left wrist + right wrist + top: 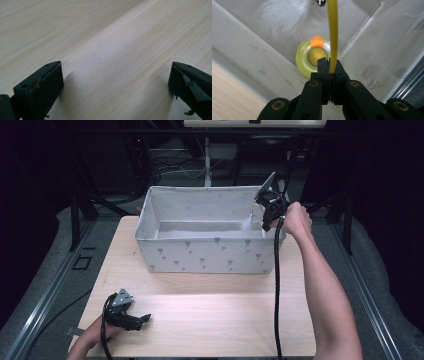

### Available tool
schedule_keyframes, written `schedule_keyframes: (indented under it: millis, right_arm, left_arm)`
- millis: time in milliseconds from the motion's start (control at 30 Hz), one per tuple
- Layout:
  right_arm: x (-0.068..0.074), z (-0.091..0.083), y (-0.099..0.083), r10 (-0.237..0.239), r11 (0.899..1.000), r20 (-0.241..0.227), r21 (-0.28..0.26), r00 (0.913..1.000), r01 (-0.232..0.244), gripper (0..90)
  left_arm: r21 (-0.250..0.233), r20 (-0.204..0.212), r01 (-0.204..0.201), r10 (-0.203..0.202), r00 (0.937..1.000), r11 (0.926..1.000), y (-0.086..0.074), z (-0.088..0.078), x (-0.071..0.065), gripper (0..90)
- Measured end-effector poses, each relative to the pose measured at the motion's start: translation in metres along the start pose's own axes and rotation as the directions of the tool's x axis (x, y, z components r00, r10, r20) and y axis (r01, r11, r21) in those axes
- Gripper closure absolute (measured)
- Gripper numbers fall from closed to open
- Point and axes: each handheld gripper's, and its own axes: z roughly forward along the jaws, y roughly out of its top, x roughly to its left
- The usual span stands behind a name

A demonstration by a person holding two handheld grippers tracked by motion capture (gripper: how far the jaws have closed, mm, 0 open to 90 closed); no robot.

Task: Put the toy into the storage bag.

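Left hand-held gripper [142, 319], nearest the camera, rests on the bench [210, 320] with jaws spread and nothing between them. Fabric bin [210, 252] stands at the bench's far edge. Right hand-held gripper [329, 67], over the bin's right end, is pressed together on the yellow wand [333, 32] of a cat toy; white feathers [284, 18] and a small bell [321, 2] hang inside. Risk: the thin wand may slip or the feathers snag on the rim.
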Motion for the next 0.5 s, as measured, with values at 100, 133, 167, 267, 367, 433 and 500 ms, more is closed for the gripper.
schedule_keyframes:
  millis: [100, 133, 167, 267, 367, 433, 500]
  right_arm:
    - [-0.002, 0.005, -0.002, 0.008, 1.0, -0.001, 0.016, 1.0, -0.008, 88.2]
    - [-0.003, 0.006, -0.003, 0.011, 1.0, -0.006, 0.027, 0.9999, -0.011, 88.2]
    - [-0.003, 0.008, -0.003, 0.016, 0.999, -0.006, 0.031, 0.9999, -0.016, 88.2]
    - [-0.004, 0.013, -0.004, 0.026, 0.999, -0.006, 0.045, 0.9996, -0.026, 88.1]
    - [-0.005, 0.016, -0.005, 0.036, 0.997, -0.013, 0.062, 0.9993, -0.035, 88.0]
    - [-0.006, 0.016, -0.006, 0.04, 0.997, -0.01, 0.062, 0.9991, -0.04, 87.9]
    - [-0.006, 0.016, -0.006, 0.043, 0.997, -0.01, 0.067, 0.999, -0.042, 87.8]
  left_arm:
    - [0.001, 0.001, -0.001, 0.001, 1.0, 1.0, 0.0, 0.0, 0.0, 0.0]
    - [0.001, 0.001, -0.001, 0.001, 1.0, 1.0, 0.0, 0.0, 0.0, 0.0]
    - [0.001, 0.001, -0.002, 0.002, 1.0, 1.0, 0.0, 0.0, 0.0, 0.0]
    - [-0.001, 0.001, -0.003, 0.003, 1.0, 1.0, 0.0, 0.0, 0.0, 0.0]
    - [0.0, 0.002, -0.003, 0.003, 1.0, 1.0, 0.0, 0.0, 0.0, 0.0]
    - [0.0, 0.002, -0.004, 0.004, 1.0, 1.0, 0.0, 0.0, 0.0, 0.0]
    - [0.0, 0.001, -0.003, 0.003, 1.0, 1.0, 0.0, 0.0, 0.0, 0.0]
